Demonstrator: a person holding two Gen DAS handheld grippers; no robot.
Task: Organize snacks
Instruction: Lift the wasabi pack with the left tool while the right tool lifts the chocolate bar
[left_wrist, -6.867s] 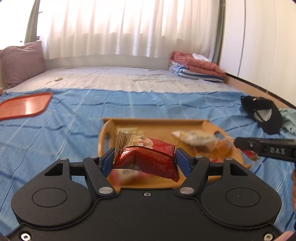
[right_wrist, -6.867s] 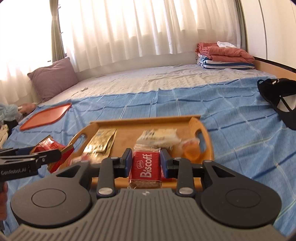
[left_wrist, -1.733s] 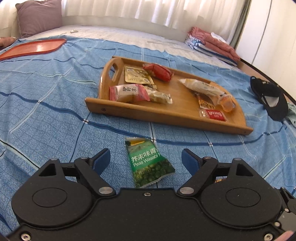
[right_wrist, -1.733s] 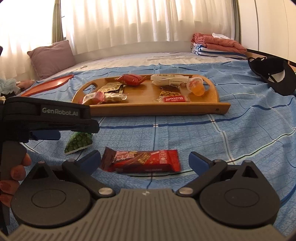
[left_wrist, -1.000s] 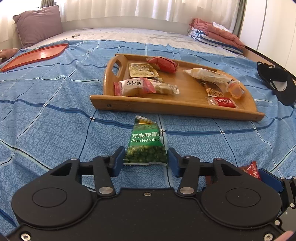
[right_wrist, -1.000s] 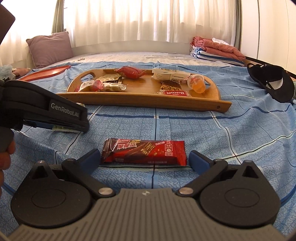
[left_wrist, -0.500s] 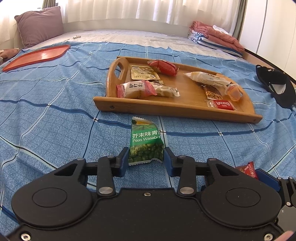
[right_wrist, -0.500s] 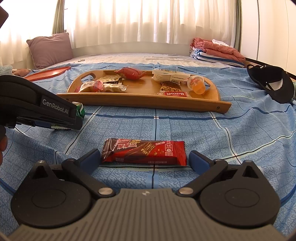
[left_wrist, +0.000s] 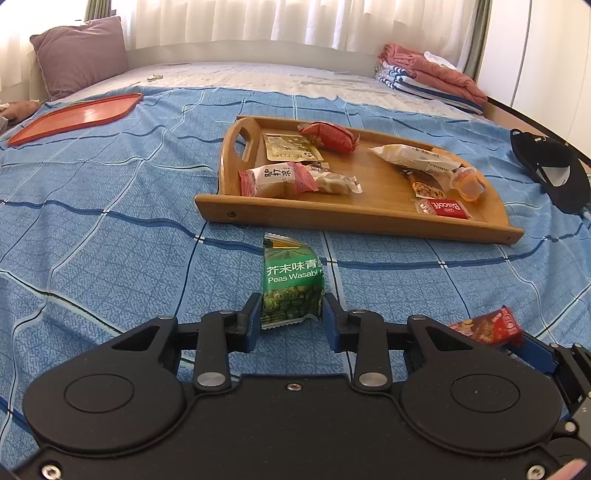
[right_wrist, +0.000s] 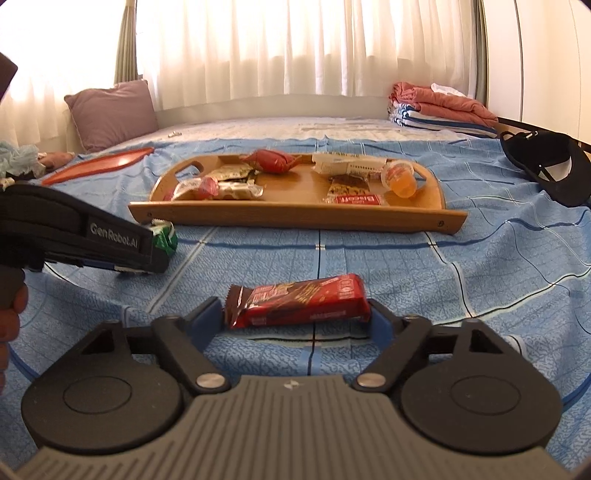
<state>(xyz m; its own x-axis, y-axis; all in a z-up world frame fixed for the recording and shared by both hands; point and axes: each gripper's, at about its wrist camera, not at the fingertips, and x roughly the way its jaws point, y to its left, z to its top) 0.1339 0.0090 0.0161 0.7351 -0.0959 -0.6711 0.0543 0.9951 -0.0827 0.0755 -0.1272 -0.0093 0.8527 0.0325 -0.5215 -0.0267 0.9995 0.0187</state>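
Note:
A green wasabi peas packet (left_wrist: 291, 284) stands up off the blue bedspread just in front of the wooden tray (left_wrist: 354, 221), with my left gripper (left_wrist: 291, 314) shut on its lower end. In the right wrist view the same packet (right_wrist: 164, 236) peeks out past the left gripper's tip. A red chocolate bar (right_wrist: 299, 295) lies crosswise between my right gripper's (right_wrist: 297, 314) jaws, which are closing; both blue pads touch its ends and its right end is tipped up. The bar (left_wrist: 487, 326) also shows at the lower right of the left wrist view.
The tray (right_wrist: 295, 218) holds several wrapped snacks and an orange jelly cup (right_wrist: 400, 177). An orange lid (left_wrist: 77, 116) lies far left, a black cap (left_wrist: 554, 170) at the right. A pillow (left_wrist: 81, 62) and folded laundry (left_wrist: 432, 77) sit at the back.
The left jaws drew in onto the green packet and its top rose. The right jaws came in from wide apart to the ends of the red bar, which tilted slightly.

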